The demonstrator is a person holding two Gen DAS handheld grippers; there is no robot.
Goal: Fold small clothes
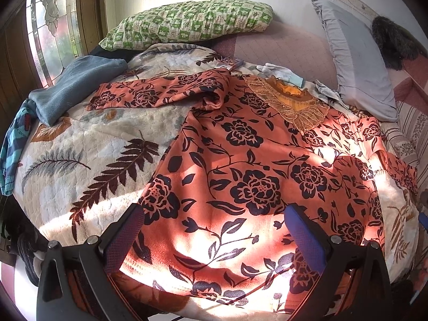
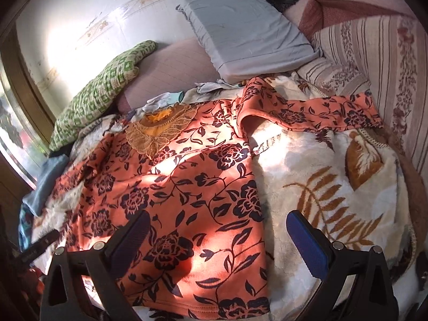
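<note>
Your left hand-held gripper [image 1: 214,230] hangs over the lower body of the orange floral top [image 1: 240,165], its two blue-padded fingers spread wide with nothing between them but the cloth lying beneath. Your right hand-held gripper [image 2: 216,234] is just as wide open and empty; its left finger sits over the top's hem area and its right finger over the bare leaf-print blanket [image 2: 334,176] beside the garment's edge.

The top lies spread face up on the blanket on the bed, neckline away from you, with a gold lace collar [image 1: 291,107] at the neck. In your left view one sleeve [image 1: 149,93] stretches out to the left, bunched where it meets the shoulder. In your right view the other sleeve [image 2: 321,112] reaches right, across the blanket towards a striped quilt [image 2: 374,53]. Strong sun patches fall across the fabric.

Beyond the collar lie pale gloves [image 1: 278,72], touching or just beside the neckline. A folded blue garment [image 1: 72,85] sits on the blanket left of the sleeve, apart from it. A green checked pillow [image 1: 187,24] and a grey pillow [image 1: 355,61] rest at the head of the bed near the wall.
</note>
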